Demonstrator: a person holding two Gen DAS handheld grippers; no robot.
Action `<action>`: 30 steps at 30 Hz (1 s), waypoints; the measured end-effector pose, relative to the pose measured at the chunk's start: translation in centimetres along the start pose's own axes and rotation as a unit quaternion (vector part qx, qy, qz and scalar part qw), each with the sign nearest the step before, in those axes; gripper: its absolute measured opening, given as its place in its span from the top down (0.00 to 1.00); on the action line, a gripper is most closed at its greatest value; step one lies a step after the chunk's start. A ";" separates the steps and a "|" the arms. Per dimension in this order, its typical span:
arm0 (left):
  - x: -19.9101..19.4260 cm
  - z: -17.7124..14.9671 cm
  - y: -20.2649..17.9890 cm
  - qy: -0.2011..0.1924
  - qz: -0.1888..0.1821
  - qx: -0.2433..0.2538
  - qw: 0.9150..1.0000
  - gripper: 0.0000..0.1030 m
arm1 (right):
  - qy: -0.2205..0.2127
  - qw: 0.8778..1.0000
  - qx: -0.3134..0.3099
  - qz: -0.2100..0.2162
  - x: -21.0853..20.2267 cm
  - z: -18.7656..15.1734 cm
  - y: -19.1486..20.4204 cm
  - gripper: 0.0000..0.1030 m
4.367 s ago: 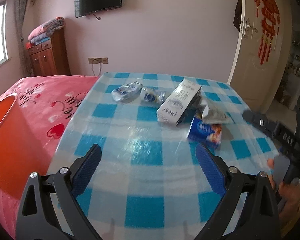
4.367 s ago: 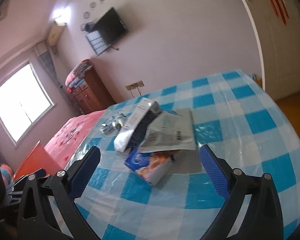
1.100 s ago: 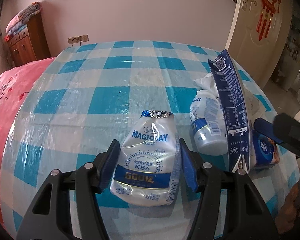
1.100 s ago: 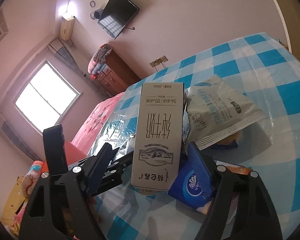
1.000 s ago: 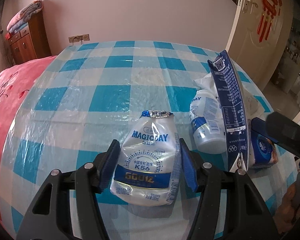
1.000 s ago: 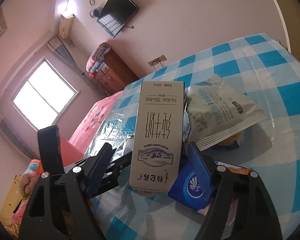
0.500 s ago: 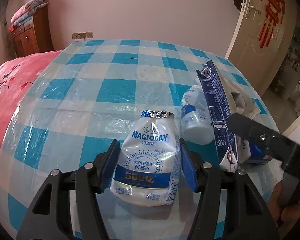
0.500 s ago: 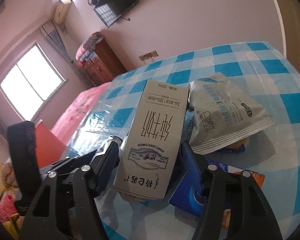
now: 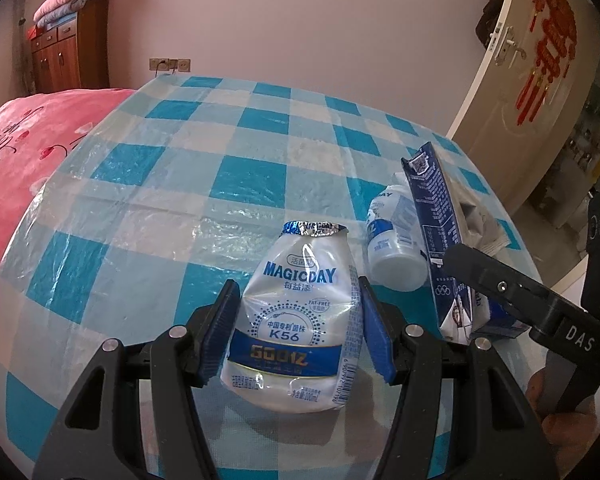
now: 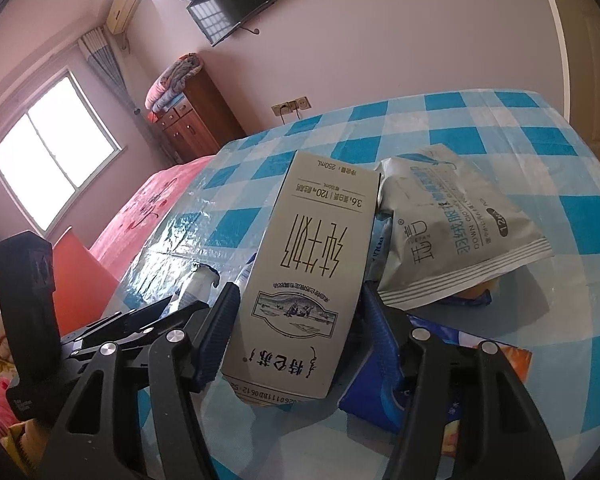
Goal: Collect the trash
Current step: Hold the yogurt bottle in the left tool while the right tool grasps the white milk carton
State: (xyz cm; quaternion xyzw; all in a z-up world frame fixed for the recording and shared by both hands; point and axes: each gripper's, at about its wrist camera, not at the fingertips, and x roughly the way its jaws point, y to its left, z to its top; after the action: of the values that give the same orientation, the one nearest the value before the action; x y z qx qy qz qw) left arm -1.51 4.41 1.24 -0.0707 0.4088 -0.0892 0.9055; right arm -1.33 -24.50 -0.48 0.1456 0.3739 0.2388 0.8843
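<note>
My left gripper (image 9: 296,330) clamps the crushed white-and-blue yoghurt bottle (image 9: 296,320) above the checked tablecloth (image 9: 172,184); my right gripper (image 10: 296,332) is closing on the grey milk carton (image 10: 308,280) beside it. A shallow grip may let the carton slip.

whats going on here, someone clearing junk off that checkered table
Yes. A person is working with a gripper in each hand. The left gripper is clamped on a crumpled Magicday drink bottle. The right gripper has a grey milk carton between its jaws, which are closing on it. A second small bottle, a grey pouch and a blue tissue pack lie on the checkered table.
</note>
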 end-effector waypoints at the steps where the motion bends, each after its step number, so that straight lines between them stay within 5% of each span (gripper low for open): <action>1: -0.1 0.0 0.1 -0.002 -0.003 0.000 1.000 0.42 | -0.004 1.000 0.000 0.004 -0.1 0.0 0.0 0.40; 24: -7.7 -0.6 3.2 -0.061 -0.001 0.006 0.998 0.42 | -0.045 0.996 0.038 0.065 -3.2 0.9 1.9 0.42; 25: -8.1 -0.7 3.3 -0.064 0.001 0.009 0.998 0.42 | -0.042 0.996 0.042 0.066 -3.2 1.0 1.9 0.49; 26: -8.5 -0.8 3.4 -0.066 0.002 0.011 0.998 0.42 | -0.033 0.996 0.046 0.063 -3.1 1.0 2.0 0.98; 30: -9.5 -1.1 3.9 -0.071 0.003 0.017 0.997 0.42 | 0.010 0.998 0.048 0.035 -1.8 0.8 2.0 0.98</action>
State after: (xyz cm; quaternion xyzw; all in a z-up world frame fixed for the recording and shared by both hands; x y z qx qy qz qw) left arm -8.11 10.25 6.64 -0.0599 0.3417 -0.0879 0.9338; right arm -2.51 -23.80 1.99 0.1984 0.3879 0.2531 0.8638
